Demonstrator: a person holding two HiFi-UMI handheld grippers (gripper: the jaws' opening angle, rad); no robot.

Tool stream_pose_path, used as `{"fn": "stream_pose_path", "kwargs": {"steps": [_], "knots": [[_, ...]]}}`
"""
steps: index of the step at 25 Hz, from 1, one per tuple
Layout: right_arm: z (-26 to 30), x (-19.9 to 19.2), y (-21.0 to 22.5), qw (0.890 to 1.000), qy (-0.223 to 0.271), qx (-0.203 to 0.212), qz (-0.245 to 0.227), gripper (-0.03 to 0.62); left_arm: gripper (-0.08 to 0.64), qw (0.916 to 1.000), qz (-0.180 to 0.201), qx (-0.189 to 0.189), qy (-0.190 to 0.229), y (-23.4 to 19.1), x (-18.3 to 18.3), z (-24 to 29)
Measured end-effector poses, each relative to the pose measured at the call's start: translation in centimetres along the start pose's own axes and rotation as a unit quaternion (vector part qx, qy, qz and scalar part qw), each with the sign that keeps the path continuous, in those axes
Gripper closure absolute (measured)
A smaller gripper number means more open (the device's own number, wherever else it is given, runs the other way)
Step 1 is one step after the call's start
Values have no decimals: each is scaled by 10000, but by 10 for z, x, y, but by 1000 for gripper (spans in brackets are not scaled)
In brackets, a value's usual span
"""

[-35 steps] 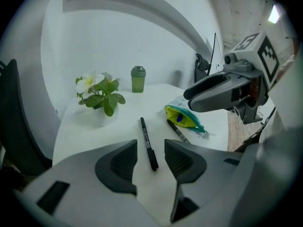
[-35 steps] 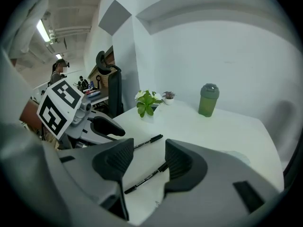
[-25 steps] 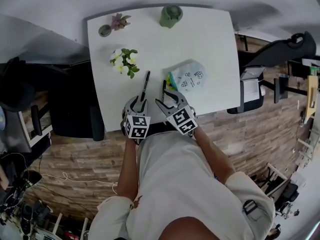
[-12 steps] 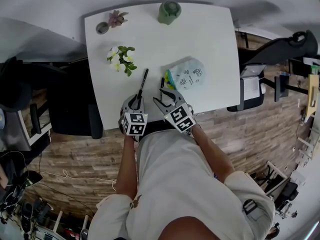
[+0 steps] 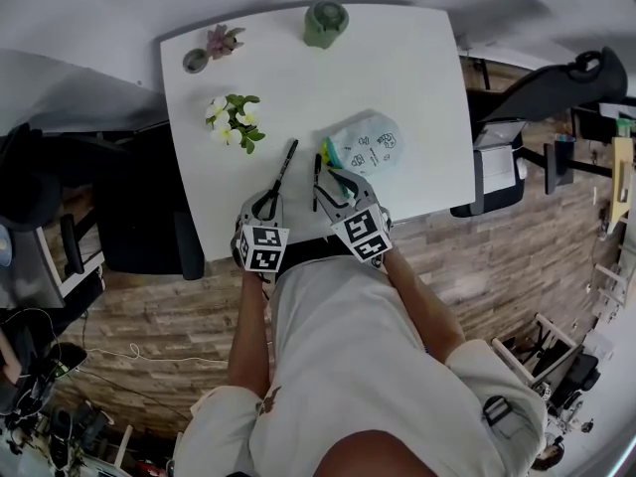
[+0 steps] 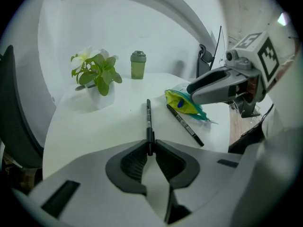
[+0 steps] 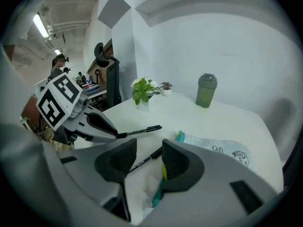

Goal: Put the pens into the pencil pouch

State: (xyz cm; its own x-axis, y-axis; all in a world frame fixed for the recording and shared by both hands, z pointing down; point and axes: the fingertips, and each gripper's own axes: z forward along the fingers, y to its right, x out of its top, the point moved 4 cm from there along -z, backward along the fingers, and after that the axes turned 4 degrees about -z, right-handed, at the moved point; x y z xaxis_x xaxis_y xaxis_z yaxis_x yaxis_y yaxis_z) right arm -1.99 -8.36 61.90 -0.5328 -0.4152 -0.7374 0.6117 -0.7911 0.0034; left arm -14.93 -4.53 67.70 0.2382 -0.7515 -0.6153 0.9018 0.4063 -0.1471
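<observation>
1. Clamps the left gripper (image 6: 150, 144) on the near end of a pen (image 6: 148, 117), having just been closing the jaws onto it; pads tight on the barrel, with nothing else between.
2. Takes it by the very end, most likely to let the long free length lead into the opening later.
3. Has this pen resting on the surface (image 5: 397, 68) by the middle of the near edge, aimed toward the far edge and, as far as can be judged, not yet lifted.
4. Holds the right gripper (image 7: 148, 143) low at the near edge, just right of the left one, jaws apart after narrowing a little, with the tip of the second pen (image 7: 147, 159) in the gap but pressed by neither pad.
5. Looks set either to pick up that second pen or to pin and spread the mouth of the pouch (image 5: 370, 145); cannot say which from here.
6. Finds the pouch flat near the near edge, right of the middle, its yellow-and-teal mouth turned to the pens and just beside the second one: a handy layout for a short slide in.
7. Shows no pen inside so far as visible; both outside, side by side, not touching.
8. Has the plant (image 5: 234, 122) toward the left edge and the cup (image 5: 325, 23) at the far edge, well apart from the work, so probably no obstacle.
</observation>
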Motion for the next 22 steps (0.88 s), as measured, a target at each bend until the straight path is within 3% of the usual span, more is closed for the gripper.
{"fn": "stream_pose_path", "kwargs": {"steps": [11,18,20,22], "knots": [[-11,-23,38,9921,-601,-1082,-206,430,511,9979,340,-545,59,11,14,-15],[-7,-34,46,9875,-910,-1246,-318,487,511,9936,713,-880,-14,21,15,-25],[-7,-36,48,9868,-950,-1278,-306,556,511,9923,791,-948,-33,24,15,-28],[-8,-35,49,9872,-926,-1277,-234,571,511,9911,848,-1027,-43,26,16,-30]]}}
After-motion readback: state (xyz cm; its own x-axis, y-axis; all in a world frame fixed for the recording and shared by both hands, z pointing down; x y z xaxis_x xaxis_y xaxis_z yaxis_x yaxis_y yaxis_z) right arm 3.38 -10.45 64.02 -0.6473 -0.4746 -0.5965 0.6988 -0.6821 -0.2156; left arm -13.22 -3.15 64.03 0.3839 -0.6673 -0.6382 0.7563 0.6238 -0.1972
